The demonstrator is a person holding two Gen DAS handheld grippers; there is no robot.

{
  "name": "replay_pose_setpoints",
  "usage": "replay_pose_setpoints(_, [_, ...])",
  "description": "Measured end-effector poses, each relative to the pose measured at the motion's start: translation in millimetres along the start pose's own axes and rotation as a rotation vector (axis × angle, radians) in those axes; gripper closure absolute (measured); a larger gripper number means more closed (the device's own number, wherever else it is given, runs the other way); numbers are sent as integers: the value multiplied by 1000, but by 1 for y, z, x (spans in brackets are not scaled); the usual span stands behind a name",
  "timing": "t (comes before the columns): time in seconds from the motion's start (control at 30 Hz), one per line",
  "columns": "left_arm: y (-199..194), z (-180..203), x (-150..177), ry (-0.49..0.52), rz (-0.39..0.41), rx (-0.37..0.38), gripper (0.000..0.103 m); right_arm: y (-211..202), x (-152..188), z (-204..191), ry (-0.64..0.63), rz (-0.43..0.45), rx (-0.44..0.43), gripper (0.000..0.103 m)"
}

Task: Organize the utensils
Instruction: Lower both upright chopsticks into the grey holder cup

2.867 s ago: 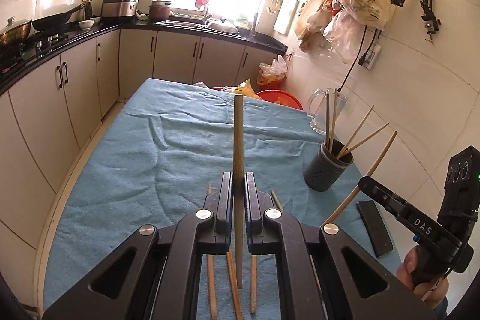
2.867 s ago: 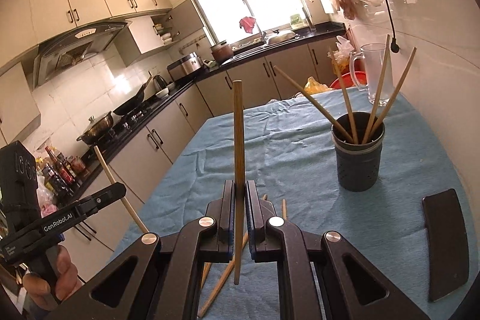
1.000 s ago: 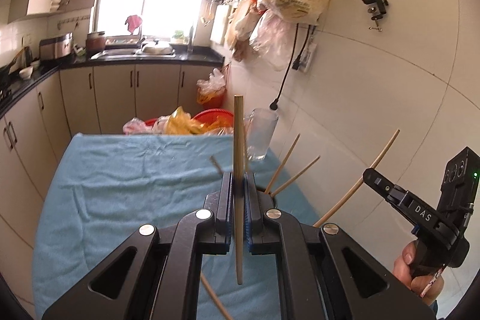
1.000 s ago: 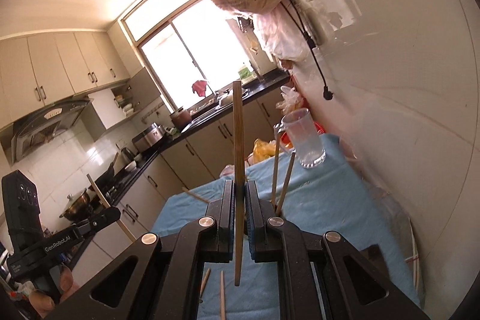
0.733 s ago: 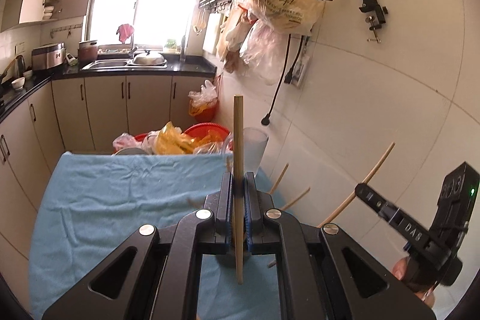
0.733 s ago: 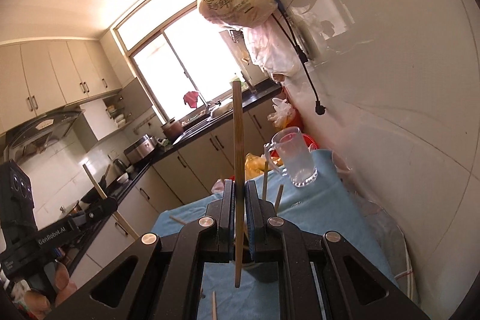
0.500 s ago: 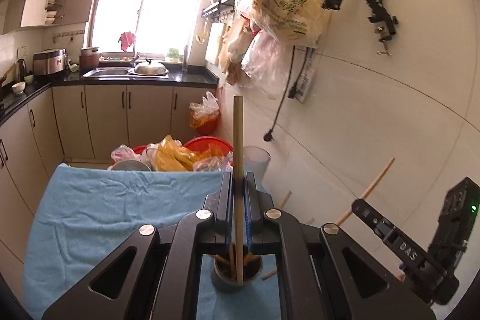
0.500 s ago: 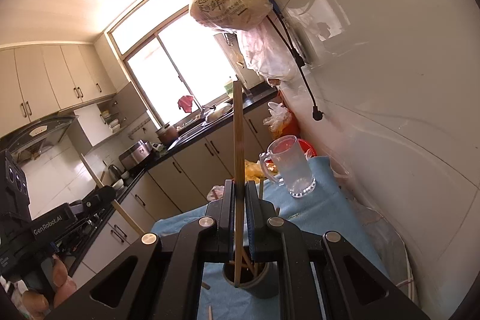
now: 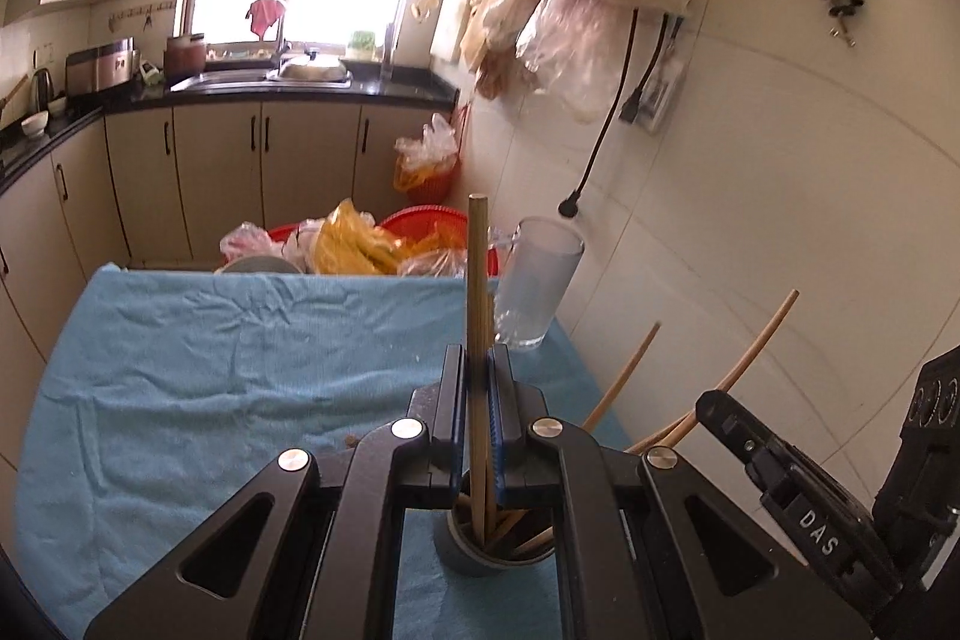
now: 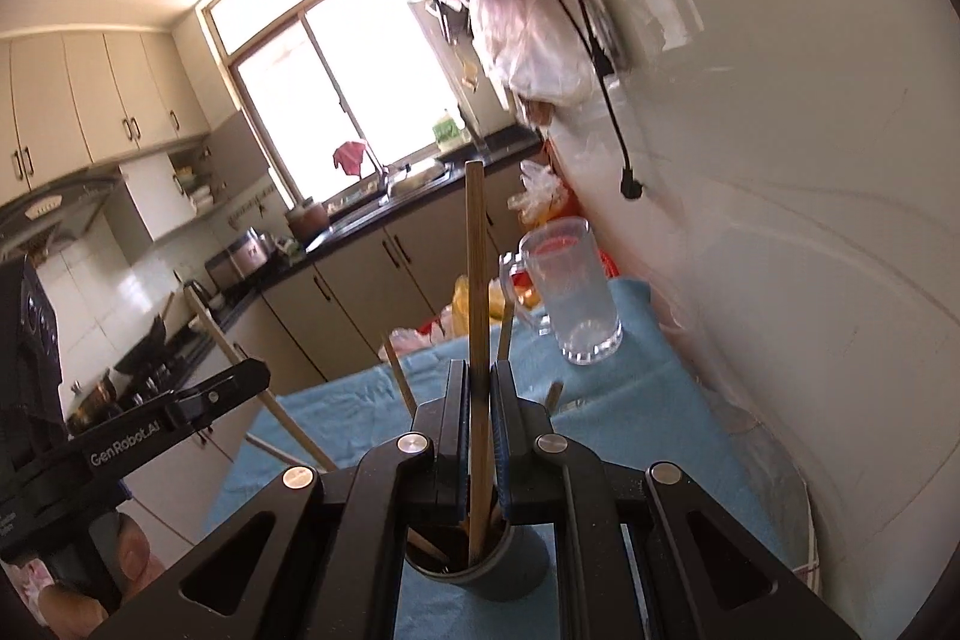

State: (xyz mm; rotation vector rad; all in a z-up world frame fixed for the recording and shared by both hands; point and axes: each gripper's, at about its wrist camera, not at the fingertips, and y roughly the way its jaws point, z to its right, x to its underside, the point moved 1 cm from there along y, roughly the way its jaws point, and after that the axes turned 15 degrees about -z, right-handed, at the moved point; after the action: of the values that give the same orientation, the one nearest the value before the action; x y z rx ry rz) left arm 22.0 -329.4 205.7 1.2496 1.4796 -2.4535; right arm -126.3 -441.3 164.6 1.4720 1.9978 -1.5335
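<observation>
My left gripper (image 9: 478, 361) is shut on an upright wooden chopstick (image 9: 477, 274). The stick's lower end dips into the mouth of the dark grey holder (image 9: 474, 559), which has several chopsticks leaning in it. My right gripper (image 10: 478, 376) is shut on a second upright chopstick (image 10: 477, 268), its tip inside the same holder (image 10: 510, 577). Each gripper shows in the other's view: the right gripper (image 9: 717, 409) at the right edge, the left gripper (image 10: 249, 379) at the left edge, each with its stick slanting.
A blue cloth (image 9: 198, 340) covers the table. A clear glass jug (image 9: 537, 280) stands just beyond the holder, near the tiled wall on the right. Red basins with plastic bags (image 9: 372, 244) sit past the table's far edge. A hand (image 10: 72, 604) holds the left gripper.
Both grippers have moved forward and slightly down, still gripping their chopsticks. The holder has come in under the fingers, and both stick tips now sit in its mouth.
</observation>
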Motion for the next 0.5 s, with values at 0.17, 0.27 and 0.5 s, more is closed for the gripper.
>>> replay_pose_setpoints(0.17, [15, -6, 3, -11, -38, -7, 97, 15, 7, 1, -9, -43, 9, 96])
replay_pose_setpoints(0.27, [16, -8, 4, -11, -35, -7, 97, 18, 7, 2, -8, -52, 10, 94])
replay_pose_setpoints(0.5, [-2, -6, 4, -12, 4, -2, 75, 2, 5, 5, 15, -25, 2, 89])
